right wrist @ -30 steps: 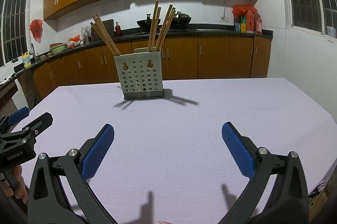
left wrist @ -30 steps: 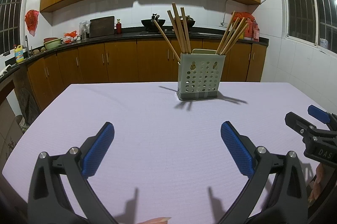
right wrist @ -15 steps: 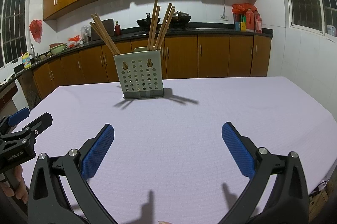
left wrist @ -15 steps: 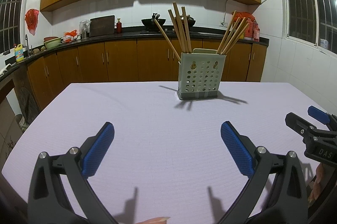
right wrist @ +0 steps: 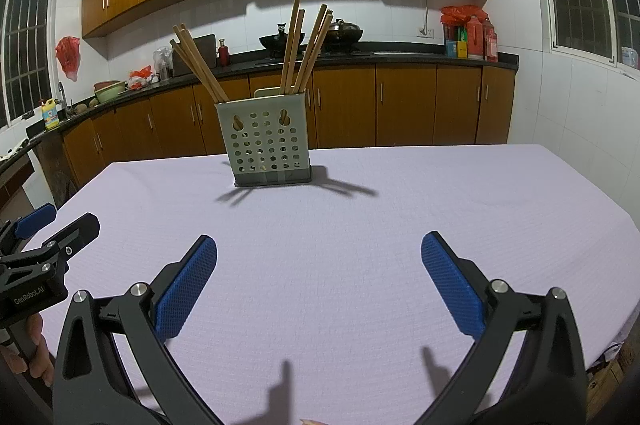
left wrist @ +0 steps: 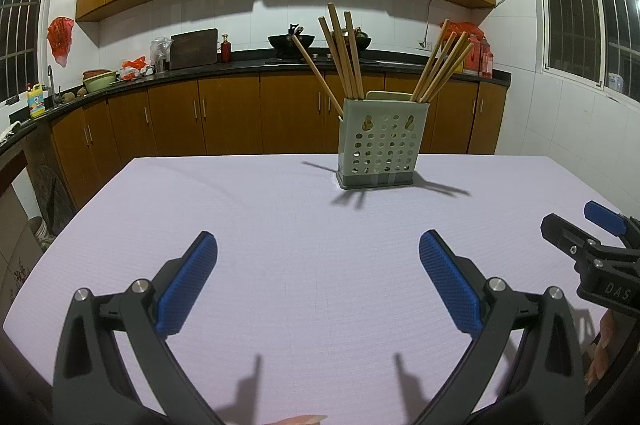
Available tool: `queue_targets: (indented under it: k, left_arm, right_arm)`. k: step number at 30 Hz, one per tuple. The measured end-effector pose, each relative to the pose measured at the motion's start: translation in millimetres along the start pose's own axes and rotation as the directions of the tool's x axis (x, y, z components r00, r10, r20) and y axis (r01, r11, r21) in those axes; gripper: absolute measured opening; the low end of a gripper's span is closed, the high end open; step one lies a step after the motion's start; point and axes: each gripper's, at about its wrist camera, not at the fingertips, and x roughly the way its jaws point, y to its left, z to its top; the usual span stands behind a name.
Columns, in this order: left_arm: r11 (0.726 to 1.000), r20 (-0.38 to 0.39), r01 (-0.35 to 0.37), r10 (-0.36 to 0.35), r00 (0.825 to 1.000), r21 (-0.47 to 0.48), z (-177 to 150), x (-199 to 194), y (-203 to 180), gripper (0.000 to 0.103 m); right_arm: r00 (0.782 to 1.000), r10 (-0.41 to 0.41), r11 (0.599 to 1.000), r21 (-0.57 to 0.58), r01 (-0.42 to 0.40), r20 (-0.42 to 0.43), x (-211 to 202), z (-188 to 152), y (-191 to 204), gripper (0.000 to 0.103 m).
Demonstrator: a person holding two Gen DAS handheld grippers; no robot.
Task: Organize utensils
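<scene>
Lavender table (left wrist: 280, 225) bears perforated holder (left wrist: 379, 145) containing two chopstick bundles (left wrist: 344, 53)

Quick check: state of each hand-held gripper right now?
Left hand-held gripper: open, holding nothing, above the table.
Right hand-held gripper: open, holding nothing.
</scene>
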Motion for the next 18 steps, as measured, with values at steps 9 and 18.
queue_targets:
  k: [9, 18]
  left_arm:
    - [1.000, -0.001, 0.000, 0.000, 1.000, 0.000, -1.0, 0.3, -0.5, 0.099]
    - [1.000, -0.002, 0.000, 0.000, 1.000, 0.001, -1.0, 0.3, 0.0, 0.099]
  right_arm:
    - [1.000, 0.000, 1.000, 0.000, 0.000, 0.000, -0.2, 0.3, 0.0, 0.101]
    - [1.000, 0.000, 1.000, 0.001, 0.000, -0.002, 0.2, 0.3, 0.3, 0.101]
